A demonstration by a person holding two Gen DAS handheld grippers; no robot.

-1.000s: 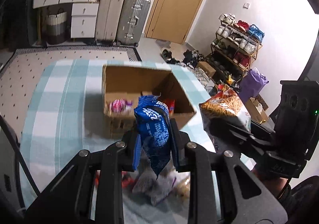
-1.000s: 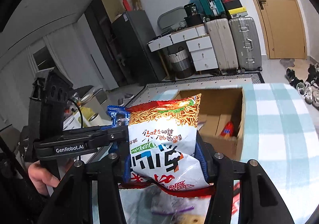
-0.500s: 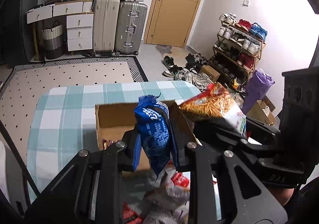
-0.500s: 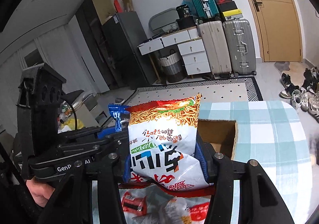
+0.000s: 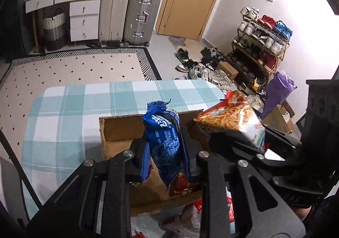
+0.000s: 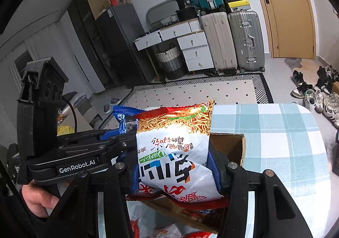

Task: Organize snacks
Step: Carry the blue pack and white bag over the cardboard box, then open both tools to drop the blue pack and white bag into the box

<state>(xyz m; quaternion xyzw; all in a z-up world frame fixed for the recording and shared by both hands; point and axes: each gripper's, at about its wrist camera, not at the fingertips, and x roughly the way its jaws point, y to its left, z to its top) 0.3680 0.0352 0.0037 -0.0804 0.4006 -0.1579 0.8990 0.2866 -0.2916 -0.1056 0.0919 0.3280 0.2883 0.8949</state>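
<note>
Left tongs [image 5: 164, 144] pinch blue packet [image 5: 165, 142]; right tongs [image 6: 173, 166] pinch noodle bag [image 6: 173, 146] above box [image 5: 120, 127].

A: Any lettering you can read?
B: "GenRobot.AI", white on the black left gripper [image 6: 118, 132], at the left in the right wrist view.
A: The noodle snack bag [image 6: 175, 153]?
B: Chinese characters, upside down; I can't make them out.
</note>
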